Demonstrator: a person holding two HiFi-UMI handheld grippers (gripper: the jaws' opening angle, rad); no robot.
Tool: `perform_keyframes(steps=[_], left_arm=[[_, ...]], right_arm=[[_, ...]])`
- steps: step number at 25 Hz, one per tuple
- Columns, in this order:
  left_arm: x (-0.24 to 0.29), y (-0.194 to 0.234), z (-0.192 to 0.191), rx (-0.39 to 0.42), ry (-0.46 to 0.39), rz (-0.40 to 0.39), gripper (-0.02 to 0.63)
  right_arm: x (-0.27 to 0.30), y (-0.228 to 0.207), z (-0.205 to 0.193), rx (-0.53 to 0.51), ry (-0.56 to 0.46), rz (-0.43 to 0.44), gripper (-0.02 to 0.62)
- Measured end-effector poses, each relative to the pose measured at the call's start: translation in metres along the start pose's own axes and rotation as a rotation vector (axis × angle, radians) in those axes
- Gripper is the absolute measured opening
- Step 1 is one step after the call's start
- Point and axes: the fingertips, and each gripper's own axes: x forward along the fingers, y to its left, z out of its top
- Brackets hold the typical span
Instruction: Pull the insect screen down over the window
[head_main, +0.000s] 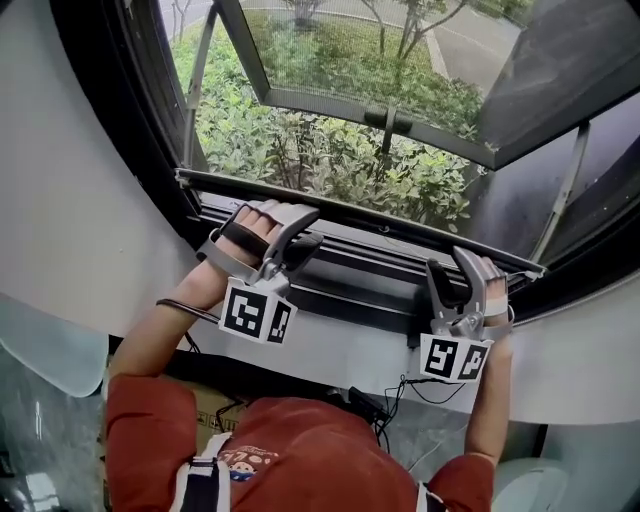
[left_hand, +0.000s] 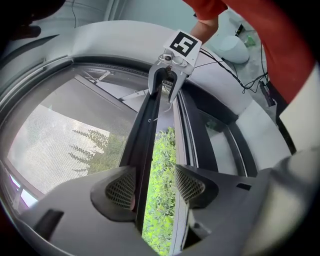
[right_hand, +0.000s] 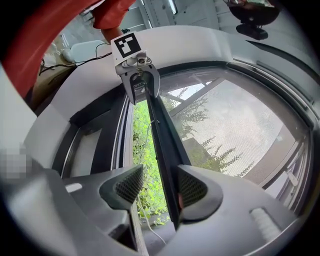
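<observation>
Left gripper (head_main: 303, 232) at left end of insect screen (left_hand: 65, 135), jaws spread astride its pull bar (left_hand: 145, 140), bar against one pad, drawn low just beside window frame's bottom rail (left_hand: 182, 142), shrubs (left_hand: 162, 155) showing between; right gripper (head_main: 452, 272) likewise spread astride right end.

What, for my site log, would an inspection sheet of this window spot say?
Surface: white curved sill.
Job's things: screen nearly down; shrubs show through a gap beside its bar.
Clutter: nothing seen.
Grippers: left gripper and right gripper straddle the bar, jaws apart, one pad on it.
Cables: black cables over the sill; thin white cord by the bar.
Surroundings: shrubs outside; sash swung outward.
</observation>
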Motion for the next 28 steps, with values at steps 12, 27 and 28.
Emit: perform_keyframes(steps=[12,27,28], left_arm=[[0.004,-0.031,-0.006,-0.036,0.0,-0.076,0.229],[0.005,-0.069,-0.012,-0.028,0.025,-0.169,0.229],[0.005,-0.071,-0.012,-0.029,0.026,-0.173,0.229]], right_arm=[[-0.001,0.033,-0.009,0.054,0.01,0.095,0.227],[-0.004,0.067,-0.017,0.094,0.022,0.152,0.227],[-0.004,0.07,-0.018,0.095,0.023,0.156,0.227]])
